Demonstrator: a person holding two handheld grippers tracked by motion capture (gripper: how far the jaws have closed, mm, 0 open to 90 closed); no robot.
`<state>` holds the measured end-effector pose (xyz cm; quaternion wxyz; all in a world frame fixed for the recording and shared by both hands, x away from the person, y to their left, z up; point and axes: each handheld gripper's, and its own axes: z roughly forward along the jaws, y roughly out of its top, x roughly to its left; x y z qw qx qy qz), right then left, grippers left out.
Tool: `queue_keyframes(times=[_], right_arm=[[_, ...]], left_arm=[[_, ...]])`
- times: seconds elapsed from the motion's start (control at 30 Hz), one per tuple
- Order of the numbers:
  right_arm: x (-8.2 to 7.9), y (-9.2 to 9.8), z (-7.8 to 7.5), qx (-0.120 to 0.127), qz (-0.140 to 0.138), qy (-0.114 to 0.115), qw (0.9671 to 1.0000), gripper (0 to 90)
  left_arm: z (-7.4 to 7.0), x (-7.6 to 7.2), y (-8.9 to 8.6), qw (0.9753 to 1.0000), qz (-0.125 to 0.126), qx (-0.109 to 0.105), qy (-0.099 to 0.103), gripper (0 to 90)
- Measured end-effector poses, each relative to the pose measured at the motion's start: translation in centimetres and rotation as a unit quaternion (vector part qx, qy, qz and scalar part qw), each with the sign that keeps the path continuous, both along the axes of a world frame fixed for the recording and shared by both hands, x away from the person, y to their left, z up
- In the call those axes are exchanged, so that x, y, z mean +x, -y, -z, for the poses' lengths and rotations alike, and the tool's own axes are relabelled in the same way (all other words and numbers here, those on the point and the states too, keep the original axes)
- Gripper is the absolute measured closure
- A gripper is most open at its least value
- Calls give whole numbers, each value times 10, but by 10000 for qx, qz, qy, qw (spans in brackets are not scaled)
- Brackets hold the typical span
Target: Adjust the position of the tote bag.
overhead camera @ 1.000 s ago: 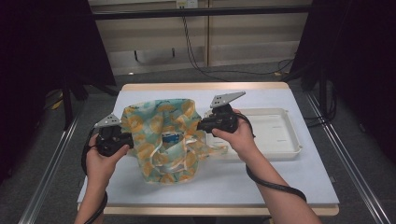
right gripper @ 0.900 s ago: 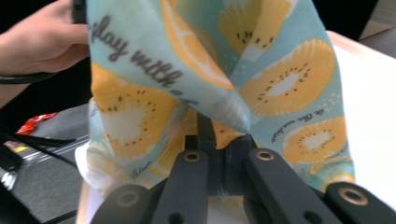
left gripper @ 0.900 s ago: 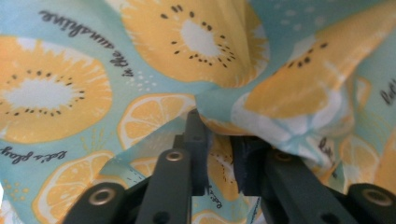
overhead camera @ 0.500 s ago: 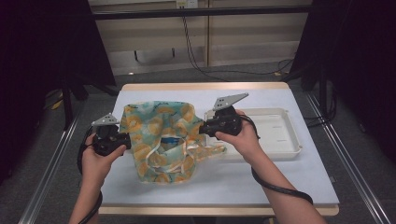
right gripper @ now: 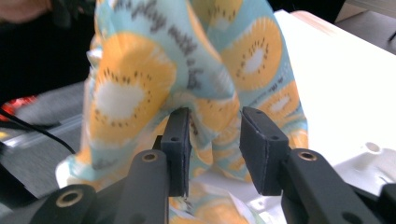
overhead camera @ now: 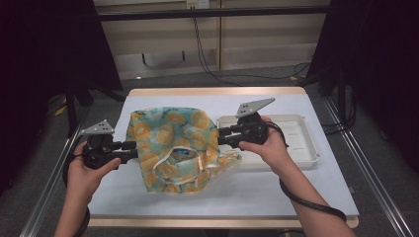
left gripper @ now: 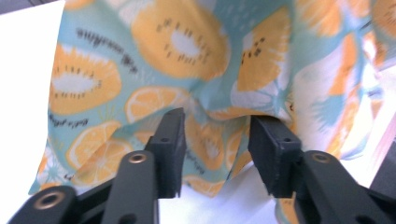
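A fruit-print cloth bag (overhead camera: 173, 148) lies spread mid-worktop (overhead camera: 296, 182), its right edge overlapping a white tray (overhead camera: 301, 143). The left tongs (overhead camera: 129, 149) and right tongs (overhead camera: 223, 136) each stand partly open with bunched fabric between the jaws, not clamped. If either closes on too little cloth, the fold could slip free.

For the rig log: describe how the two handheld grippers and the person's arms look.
Both the left gripper and the right gripper are black, each topped with a grey three-cornered plate. Each has two blocky black jaws on arms with brass-coloured pivot rivets. A black cable trails from each gripper around the wrist. The forearms are bare, no sleeves visible.
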<state>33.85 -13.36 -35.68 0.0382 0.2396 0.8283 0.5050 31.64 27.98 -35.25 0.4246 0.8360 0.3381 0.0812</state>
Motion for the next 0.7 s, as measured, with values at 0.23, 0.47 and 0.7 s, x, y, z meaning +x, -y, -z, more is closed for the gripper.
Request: queue_keyframes(times=[0.23,0.47,0.7], right_arm=[[1,-5,-10,281,-105,-77,9995,820],[9,-5,-17,290,-15,-166,9994,900],[16,-3,-12,209,183,-259,9993,900]], left_arm=[[-13,2,11,9997,131,-45,199,504],[-24,6,16,9994,208,48,257,796],[-29,8,16,9994,303,89,132,900]])
